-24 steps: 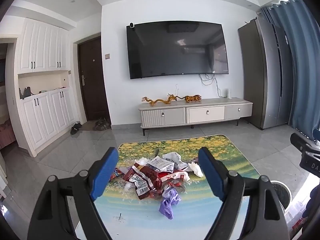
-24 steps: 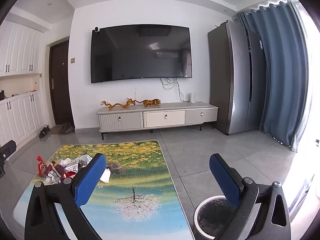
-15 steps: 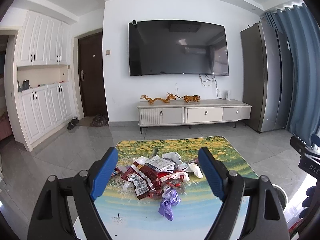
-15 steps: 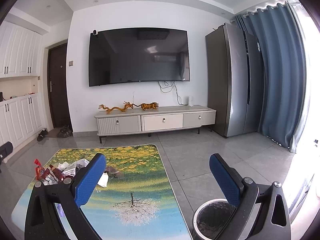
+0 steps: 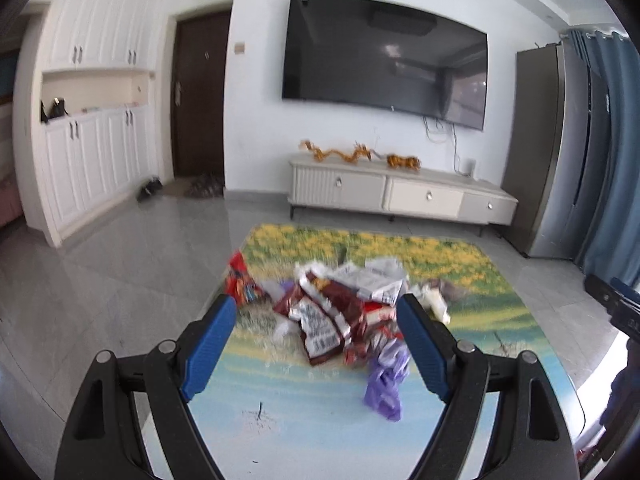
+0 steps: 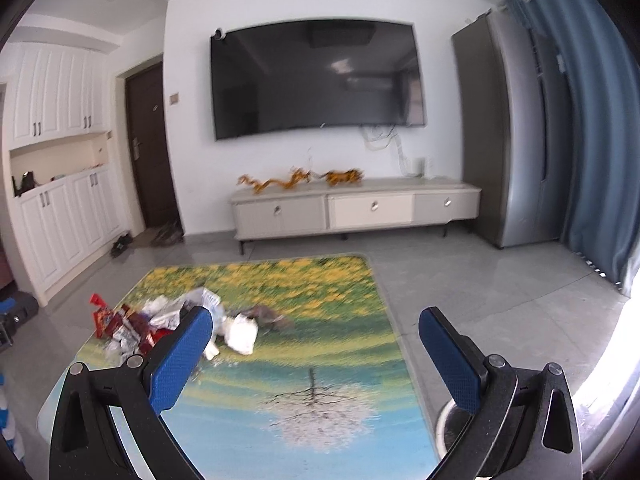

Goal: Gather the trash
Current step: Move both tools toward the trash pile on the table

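A pile of trash [image 5: 336, 312] lies on a table with a landscape print [image 5: 304, 412]: red and white snack wrappers, a red packet [image 5: 239, 282] at the left, a purple wrapper [image 5: 384, 380] at the front. My left gripper [image 5: 316, 348] is open and empty, hovering just in front of the pile. In the right wrist view the pile [image 6: 152, 324] sits at the table's left, with a white crumpled piece [image 6: 241, 333] beside it. My right gripper [image 6: 316, 356] is open and empty, to the right of the pile.
A round bin [image 6: 450, 428] stands on the floor right of the table [image 6: 304, 432], partly hidden by my right gripper's finger. Farther back are a TV cabinet [image 6: 356, 210], a wall TV [image 6: 316, 80], a grey fridge [image 6: 504, 136], blue curtains and white cupboards [image 5: 88, 148].
Both views have swung and tilted down; the pile now sits closer between my left fingers. The right gripper has turned left toward the table. Both grippers stay open.
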Demonstrator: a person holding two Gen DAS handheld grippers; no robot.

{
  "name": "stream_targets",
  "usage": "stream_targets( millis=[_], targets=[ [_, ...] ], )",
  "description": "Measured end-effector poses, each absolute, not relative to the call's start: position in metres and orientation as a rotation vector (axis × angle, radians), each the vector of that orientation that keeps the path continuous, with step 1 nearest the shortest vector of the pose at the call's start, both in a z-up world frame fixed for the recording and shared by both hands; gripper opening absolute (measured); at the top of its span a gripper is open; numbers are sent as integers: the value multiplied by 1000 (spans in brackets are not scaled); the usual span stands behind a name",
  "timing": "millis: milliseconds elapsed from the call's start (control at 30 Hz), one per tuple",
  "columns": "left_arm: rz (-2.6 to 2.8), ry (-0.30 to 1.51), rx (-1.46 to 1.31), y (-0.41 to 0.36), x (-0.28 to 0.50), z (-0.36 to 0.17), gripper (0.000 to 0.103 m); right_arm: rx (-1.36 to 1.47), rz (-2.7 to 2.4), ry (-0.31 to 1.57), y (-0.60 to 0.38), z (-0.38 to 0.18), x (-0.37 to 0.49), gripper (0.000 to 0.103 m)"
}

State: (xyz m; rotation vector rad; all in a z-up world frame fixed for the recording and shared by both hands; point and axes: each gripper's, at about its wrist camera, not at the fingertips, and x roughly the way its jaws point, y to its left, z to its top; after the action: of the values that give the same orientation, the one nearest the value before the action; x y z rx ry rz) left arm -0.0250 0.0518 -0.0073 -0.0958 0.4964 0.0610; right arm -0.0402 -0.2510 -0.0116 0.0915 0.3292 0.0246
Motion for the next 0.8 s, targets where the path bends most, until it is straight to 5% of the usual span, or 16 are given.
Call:
stream_targets(
  millis=[133,367,800],
  targets=[
    [20,562,-113,64,-10,-29,81,108,89,431,-235,-33,-11,100],
    [-70,635,-168,85,19,-48,81,83,186,553,-213,-64,37,77],
    [-20,681,-214,139,89,-68,81,25,315,676,-183,-101,105,66]
  ],
)
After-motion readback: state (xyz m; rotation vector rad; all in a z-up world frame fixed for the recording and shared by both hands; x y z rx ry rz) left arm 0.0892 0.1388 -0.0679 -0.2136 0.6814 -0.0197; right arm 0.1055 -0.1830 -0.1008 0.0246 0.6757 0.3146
